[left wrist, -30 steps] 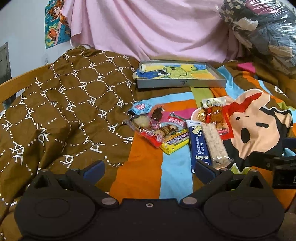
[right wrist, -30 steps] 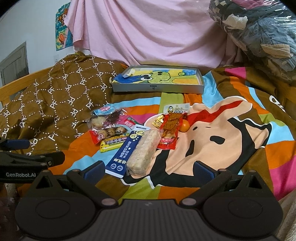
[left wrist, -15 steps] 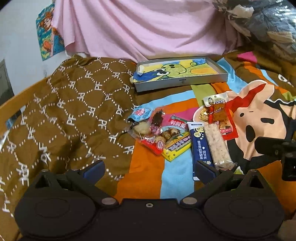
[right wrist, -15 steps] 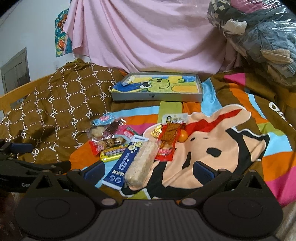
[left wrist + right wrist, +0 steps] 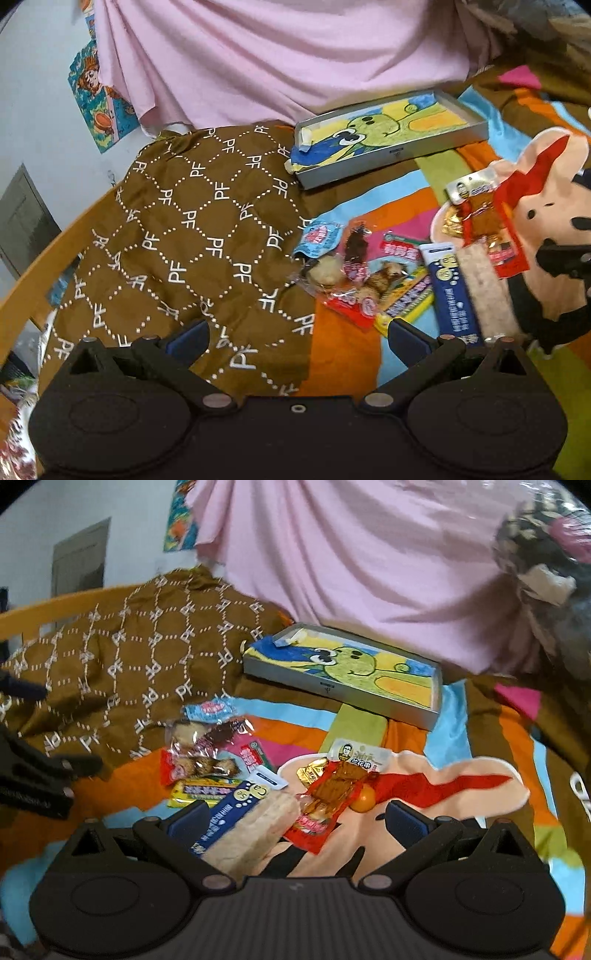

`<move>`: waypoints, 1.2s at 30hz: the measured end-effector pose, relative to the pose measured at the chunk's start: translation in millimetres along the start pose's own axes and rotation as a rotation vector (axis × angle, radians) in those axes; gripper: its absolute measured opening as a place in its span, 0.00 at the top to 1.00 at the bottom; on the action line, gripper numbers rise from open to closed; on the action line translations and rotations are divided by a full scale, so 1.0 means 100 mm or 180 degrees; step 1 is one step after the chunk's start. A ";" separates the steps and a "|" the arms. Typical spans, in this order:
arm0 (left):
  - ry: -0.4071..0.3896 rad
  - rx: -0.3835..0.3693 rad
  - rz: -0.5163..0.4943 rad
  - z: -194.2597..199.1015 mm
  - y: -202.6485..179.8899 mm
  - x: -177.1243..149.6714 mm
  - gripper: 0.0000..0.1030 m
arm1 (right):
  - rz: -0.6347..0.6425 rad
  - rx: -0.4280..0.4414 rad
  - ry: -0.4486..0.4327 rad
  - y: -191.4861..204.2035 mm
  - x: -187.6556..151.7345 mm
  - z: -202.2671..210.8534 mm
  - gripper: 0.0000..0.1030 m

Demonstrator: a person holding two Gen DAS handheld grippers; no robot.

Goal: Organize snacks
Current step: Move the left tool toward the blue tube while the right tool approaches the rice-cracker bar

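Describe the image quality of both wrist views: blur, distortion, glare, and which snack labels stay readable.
Left wrist view: fisheye bends the wooden rail; motion smear along the right edge softens the blue packet, its print unreadable; the tray is fairly sharp. Right wrist view: milder blur, the blue packet shows "Ca"; glare on the plastic-wrapped bundle; the orange ball stays distinct. Lighting is soft and even in both.

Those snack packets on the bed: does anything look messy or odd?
The snack packets lie in an overlapping heap on the colourful blanket, while the grey tray behind them holds none. A small orange ball sits loose beside the red packet.
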State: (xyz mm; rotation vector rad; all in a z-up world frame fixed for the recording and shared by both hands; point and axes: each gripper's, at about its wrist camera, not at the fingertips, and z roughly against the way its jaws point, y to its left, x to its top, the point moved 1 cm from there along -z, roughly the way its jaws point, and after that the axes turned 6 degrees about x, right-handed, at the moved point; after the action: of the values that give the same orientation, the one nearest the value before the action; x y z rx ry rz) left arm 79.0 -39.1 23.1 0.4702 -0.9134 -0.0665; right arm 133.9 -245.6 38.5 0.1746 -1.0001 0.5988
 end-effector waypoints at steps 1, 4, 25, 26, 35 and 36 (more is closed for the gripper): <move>0.0008 0.0017 -0.0036 -0.04 -0.02 0.02 0.01 | 0.0009 0.0018 0.0013 -0.02 0.00 -0.03 0.00; 0.0042 0.0029 -0.0111 -0.15 -0.06 0.08 0.01 | 0.0102 0.0091 0.0049 -0.05 0.02 -0.11 0.00; 0.0372 -0.0067 -0.0200 -0.84 -0.35 0.21 0.01 | 0.0279 0.0547 0.0477 0.09 -0.10 -0.76 0.00; 0.0409 -0.0093 -0.0197 -0.88 -0.37 0.21 0.01 | 0.0260 0.0549 0.0504 0.08 -0.11 -0.79 0.00; 0.0573 -0.0227 -0.0104 -1.02 -0.55 0.24 0.01 | 0.0062 0.0603 0.0735 0.02 -0.22 -1.05 0.00; 0.0599 -0.0239 -0.0096 -1.03 -0.56 0.25 0.01 | 0.0064 0.0614 0.0750 0.02 -0.23 -1.06 0.00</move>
State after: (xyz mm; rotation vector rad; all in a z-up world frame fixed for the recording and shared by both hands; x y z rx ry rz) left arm 181.9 -57.9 -35.1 0.4132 -0.7167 -0.0824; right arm 202.5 -210.3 -38.2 0.2584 -0.7166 0.7171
